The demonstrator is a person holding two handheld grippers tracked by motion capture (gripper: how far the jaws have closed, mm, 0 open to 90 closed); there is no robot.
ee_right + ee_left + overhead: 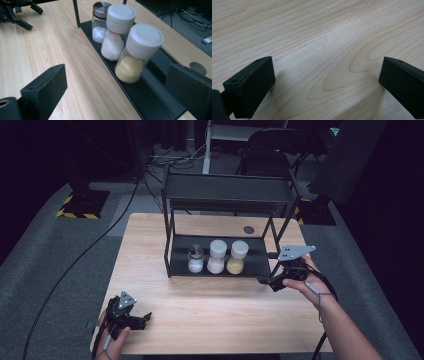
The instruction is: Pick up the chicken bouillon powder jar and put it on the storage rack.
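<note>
Dim room: grey carpet, a black chair, floor cables.

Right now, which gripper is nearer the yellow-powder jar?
Right. The right gripper hovers open by the rack's right end beside the yellow-powder jar; the left gripper sits open near the table's front-left.

Black rack, pale wood-grain table, white-capped jars of yellow and white powder.

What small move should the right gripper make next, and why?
Probably ease the right gripper forward toward the yellow jar. Its jaws stand open and hold nothing, and that jar is the nearest of the three on the rack's bottom shelf, directly ahead. The left gripper rests open on the table, far from the jars.
</note>
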